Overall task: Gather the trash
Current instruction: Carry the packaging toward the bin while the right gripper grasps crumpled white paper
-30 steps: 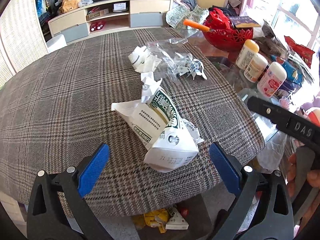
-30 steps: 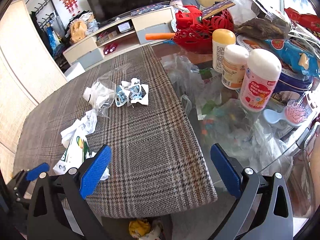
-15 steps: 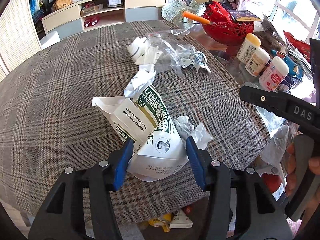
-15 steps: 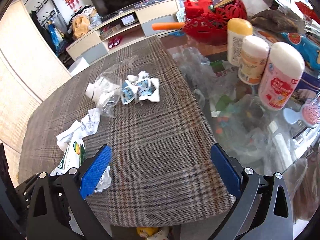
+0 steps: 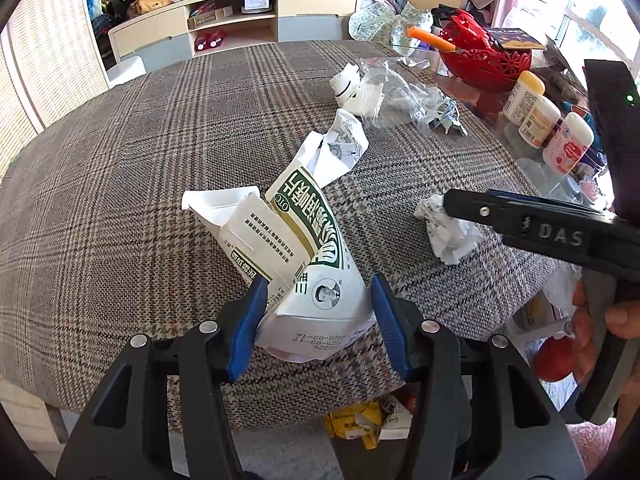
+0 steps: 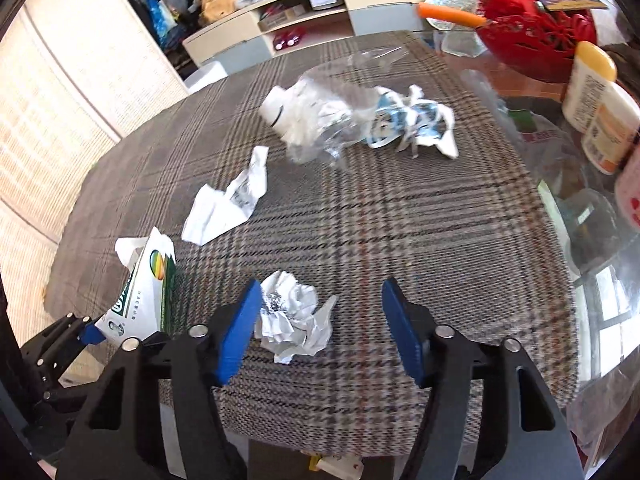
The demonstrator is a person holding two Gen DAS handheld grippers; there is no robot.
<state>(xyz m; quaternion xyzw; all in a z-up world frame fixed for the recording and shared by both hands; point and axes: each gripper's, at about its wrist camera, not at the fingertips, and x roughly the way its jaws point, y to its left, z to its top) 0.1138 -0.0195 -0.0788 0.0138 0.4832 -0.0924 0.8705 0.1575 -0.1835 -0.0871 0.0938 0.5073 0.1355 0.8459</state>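
My left gripper [image 5: 316, 312] is shut on a crushed white-and-green medicine box [image 5: 308, 248], held tilted just above the plaid tablecloth [image 5: 120, 184]; the box also shows in the right wrist view [image 6: 140, 296]. My right gripper [image 6: 320, 320] is open, its blue pads on either side of a crumpled white paper ball [image 6: 294, 316], left pad close to it. The ball also shows in the left wrist view [image 5: 448, 232]. A flat white paper scrap [image 6: 228, 204], a clear plastic bag with white waste [image 6: 316, 116] and a torn blue-white wrapper [image 6: 412, 124] lie farther back.
Bottles [image 5: 556, 132] and a red basket [image 5: 488, 60] stand on the glass table part at right. Yellow and white trash [image 5: 364, 420] lies on the floor below the table's front edge. A TV cabinet [image 5: 240, 16] stands behind.
My left gripper closed on the medicine box and lifted it slightly. My right gripper moved left and down over the paper ball, its jaws narrowing but still open.
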